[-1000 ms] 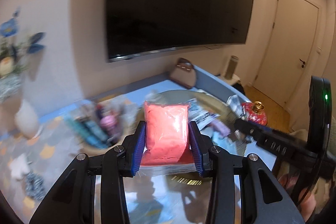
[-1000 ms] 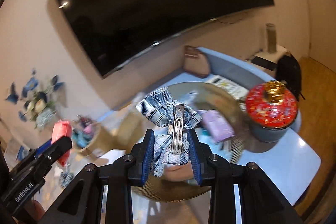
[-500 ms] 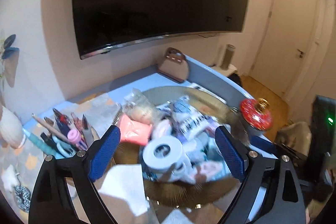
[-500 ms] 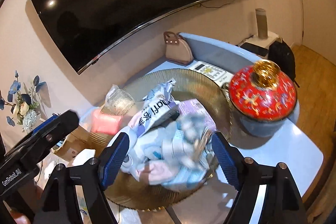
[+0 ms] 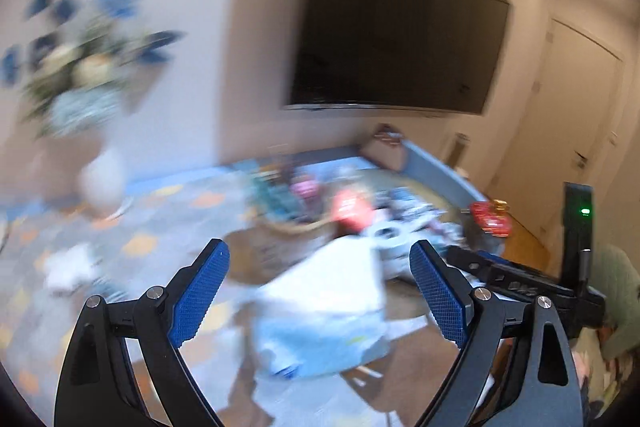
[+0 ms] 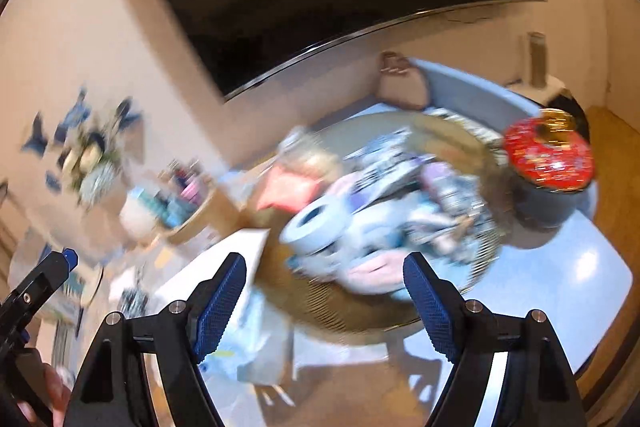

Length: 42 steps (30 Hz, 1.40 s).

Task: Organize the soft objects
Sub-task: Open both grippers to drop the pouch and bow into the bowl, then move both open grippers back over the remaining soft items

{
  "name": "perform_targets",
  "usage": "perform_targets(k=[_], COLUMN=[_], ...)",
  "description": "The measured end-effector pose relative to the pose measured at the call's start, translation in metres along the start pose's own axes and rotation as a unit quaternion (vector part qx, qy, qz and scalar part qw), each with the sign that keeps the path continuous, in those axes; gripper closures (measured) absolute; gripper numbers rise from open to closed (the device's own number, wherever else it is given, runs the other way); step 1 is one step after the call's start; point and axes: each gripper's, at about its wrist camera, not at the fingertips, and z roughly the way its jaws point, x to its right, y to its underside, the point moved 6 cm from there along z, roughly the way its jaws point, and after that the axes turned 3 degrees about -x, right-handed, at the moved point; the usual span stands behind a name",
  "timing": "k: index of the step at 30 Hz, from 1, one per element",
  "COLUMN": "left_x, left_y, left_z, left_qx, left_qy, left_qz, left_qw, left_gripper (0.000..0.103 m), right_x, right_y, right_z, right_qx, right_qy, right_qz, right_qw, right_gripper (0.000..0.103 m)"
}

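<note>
Both views are motion-blurred. A round gold tray (image 6: 404,307) holds a pile of soft packets, a roll of tape (image 6: 316,223) and a pink-red pouch (image 6: 286,187). The pouch also shows in the left wrist view (image 5: 350,213) at the tray's near edge. My left gripper (image 5: 320,295) is open and empty, held back from the tray above a white and blue bag (image 5: 320,311). My right gripper (image 6: 324,303) is open and empty, just in front of the tray's near rim. The right gripper's body shows at the right of the left wrist view (image 5: 520,285).
A red-lidded jar (image 6: 548,155) stands right of the tray. A basket of pens and tubes (image 6: 184,195) sits to the left. A vase of blue flowers (image 5: 100,175) stands far left. A dark TV (image 5: 400,27) hangs on the wall. A tan bag (image 6: 400,85) sits behind.
Both grippers opened: the pink pouch and the plaid bow clip now lie on the tray. Since then both grippers have pulled back, the left swinging to the left.
</note>
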Motion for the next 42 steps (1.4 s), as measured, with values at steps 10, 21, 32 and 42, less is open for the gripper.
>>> perform_targets(k=[10,21,32,42], left_x=[-0.161,-0.255,-0.289,-0.284], left_y=[0.05,0.135,0.192,0.197], left_z=[-0.094,-0.09,-0.047,-0.038], left_qx=[0.022,-0.043,-0.114,-0.134], left_qy=[-0.164,-0.297,-0.328,-0.334], left_qz=[-0.151,-0.163,-0.165,-0.152], left_qw=[0.9745,0.9399,0.9229,0.9205], left_gripper=[0.011,0.011,0.011,0.001], right_x=[-0.128,-0.219,-0.232,-0.226], right_y=[0.056,0.132,0.188,0.191], right_z=[0.021,0.061,0.128,0.139], right_qx=[-0.042,-0.104,-0.156,-0.15], right_qy=[-0.04,-0.024,0.006,0.009], right_qz=[-0.129,-0.274,-0.324,-0.294], right_qw=[0.99,0.956,0.933,0.944], right_gripper=[0.023,0.018,0.018,0.0])
